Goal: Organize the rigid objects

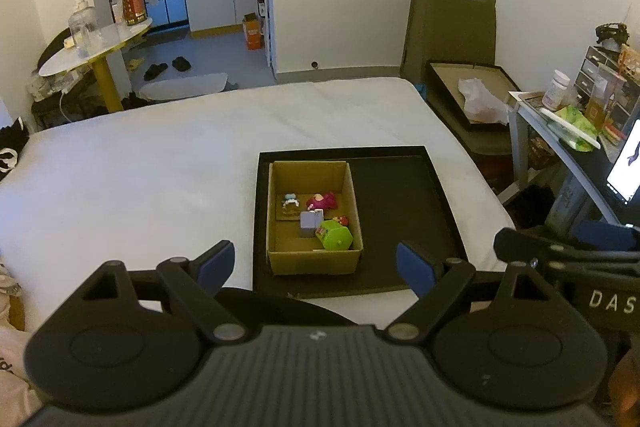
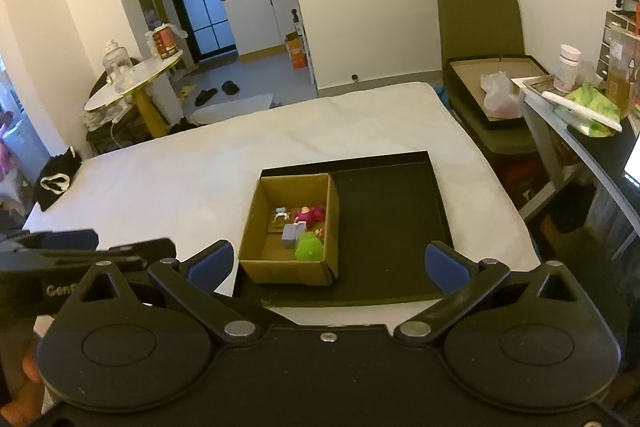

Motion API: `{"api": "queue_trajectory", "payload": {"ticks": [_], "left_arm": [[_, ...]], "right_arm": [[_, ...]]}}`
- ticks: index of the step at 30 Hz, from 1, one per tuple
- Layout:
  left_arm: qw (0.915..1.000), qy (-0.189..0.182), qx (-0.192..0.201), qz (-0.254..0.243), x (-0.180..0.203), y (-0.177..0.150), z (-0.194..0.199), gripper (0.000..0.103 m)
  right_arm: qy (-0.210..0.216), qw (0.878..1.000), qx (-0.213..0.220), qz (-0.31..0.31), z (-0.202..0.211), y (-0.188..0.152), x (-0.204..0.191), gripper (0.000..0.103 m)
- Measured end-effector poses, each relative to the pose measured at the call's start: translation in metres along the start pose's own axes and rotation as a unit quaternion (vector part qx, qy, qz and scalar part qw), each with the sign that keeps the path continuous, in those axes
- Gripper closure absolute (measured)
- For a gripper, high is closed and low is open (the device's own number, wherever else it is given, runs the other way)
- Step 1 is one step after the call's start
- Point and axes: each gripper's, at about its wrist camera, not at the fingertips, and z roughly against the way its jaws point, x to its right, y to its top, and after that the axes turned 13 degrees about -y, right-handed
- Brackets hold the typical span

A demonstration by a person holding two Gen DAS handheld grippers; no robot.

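Plastic toys point(image 1: 316, 219) sit inside a square cardboard box point(image 1: 314, 263) on a flat black tray point(image 1: 400, 211); both hand-held grippers, left point(image 1: 316, 267) and right point(image 2: 328, 263), gape wide, empty.

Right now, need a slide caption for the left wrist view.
Open left gripper hovers before a cardboard box of small toys on a black tray.

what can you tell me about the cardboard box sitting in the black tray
The cardboard box is plain brown, open-topped and upright, with no lid showing. It stands in the left part of the black tray, which lies on the white bed. Inside lie small toys: a green one, a magenta one and a grey-blue block. Neither gripper touches it.
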Motion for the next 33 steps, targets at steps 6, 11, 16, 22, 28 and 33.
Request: {"api": "queue_trajectory", "payload": {"ticks": [6, 11, 16, 22, 28, 33], "left_arm": [[1.0000, 0.004, 0.007, 0.001, -0.003, 0.002, 0.005, 0.016], [0.9999, 0.005, 0.009, 0.011, -0.008, 0.002, 0.007, 0.016], [0.9999, 0.000, 0.013, 0.003, -0.009, 0.002, 0.011, 0.015], [0.9999, 0.001, 0.013, 0.006, -0.010, 0.002, 0.013, 0.015], [0.9998, 0.001, 0.017, 0.008, -0.012, 0.003, 0.015, 0.015], [0.9998, 0.000, 0.019, 0.009, -0.014, 0.003, 0.017, 0.015]], "right_arm": [[-0.011, 1.000, 0.012, 0.004, 0.004, 0.001, 0.001, 0.000], [-0.018, 1.000, 0.013, 0.005, 0.004, 0.003, 0.005, 0.000], [-0.024, 1.000, 0.017, 0.005, 0.005, 0.004, 0.008, 0.000], [-0.025, 1.000, 0.014, 0.007, 0.003, 0.004, 0.007, 0.000], [-0.033, 0.999, 0.014, 0.010, 0.003, 0.004, 0.005, 0.000], [-0.034, 0.999, 0.017, 0.013, 0.004, 0.004, 0.005, 0.000]]}}
